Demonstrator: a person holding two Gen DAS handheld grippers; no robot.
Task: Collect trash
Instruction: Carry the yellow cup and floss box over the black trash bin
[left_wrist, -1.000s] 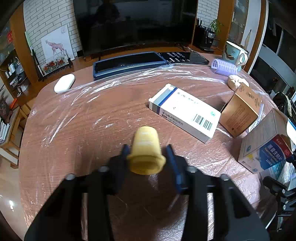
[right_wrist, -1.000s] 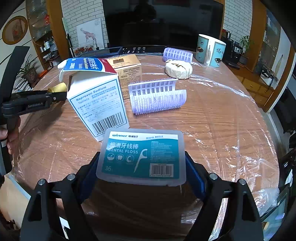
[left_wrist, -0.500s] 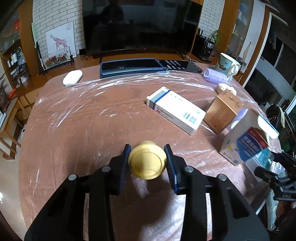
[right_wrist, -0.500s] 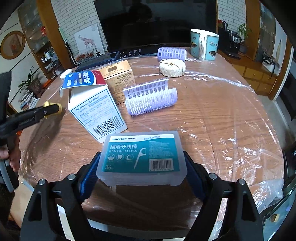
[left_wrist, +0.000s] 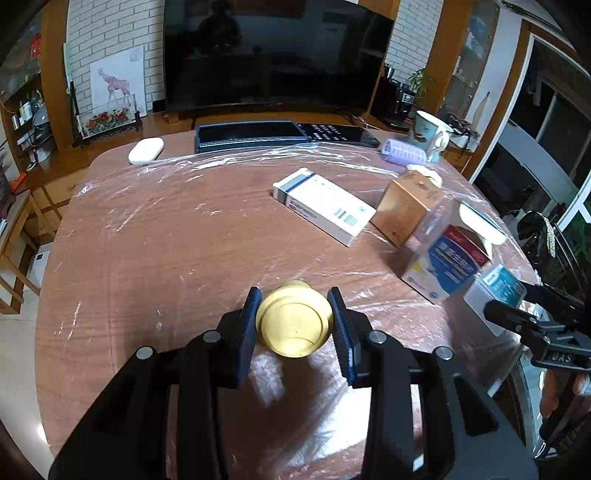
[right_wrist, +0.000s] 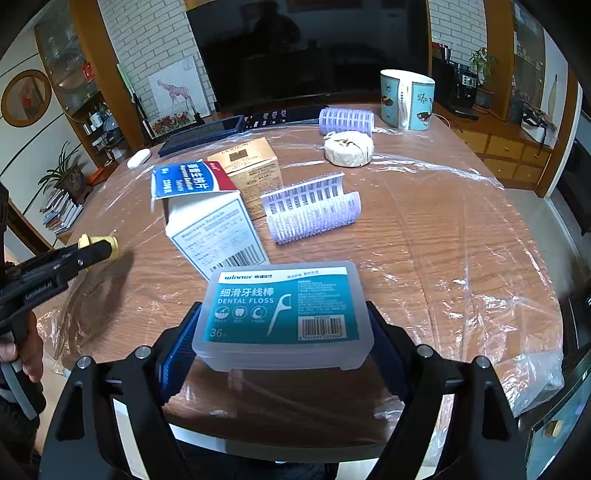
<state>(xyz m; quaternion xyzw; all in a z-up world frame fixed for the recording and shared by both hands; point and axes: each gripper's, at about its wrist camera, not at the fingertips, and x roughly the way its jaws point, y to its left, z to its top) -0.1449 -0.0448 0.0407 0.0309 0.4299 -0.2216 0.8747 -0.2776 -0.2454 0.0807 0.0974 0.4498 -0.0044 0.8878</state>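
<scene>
My left gripper (left_wrist: 294, 325) is shut on a small yellow cup (left_wrist: 294, 323), held clear above the table with its round end facing the camera. The right wrist view shows that same yellow cup (right_wrist: 99, 244) at the far left, in the left gripper (right_wrist: 94, 249). My right gripper (right_wrist: 284, 332) is shut on a clear plastic dental floss box (right_wrist: 284, 314) with a teal label, lifted over the table's near edge. The floss box (left_wrist: 495, 286) shows at the right of the left wrist view too.
On the plastic-covered round table (right_wrist: 443, 229) lie an open blue-and-white medicine box (right_wrist: 207, 218), a brown carton (right_wrist: 247, 166), a purple hair roller (right_wrist: 314, 212), a second roller (right_wrist: 347, 120), a paper-wrapped disc (right_wrist: 349, 147), a mug (right_wrist: 406, 99) and a long white box (left_wrist: 323, 208).
The left gripper has risen and pulled back with the yellow cup, which now shows its round end. The right gripper still holds the floss box and has only rolled slightly.
</scene>
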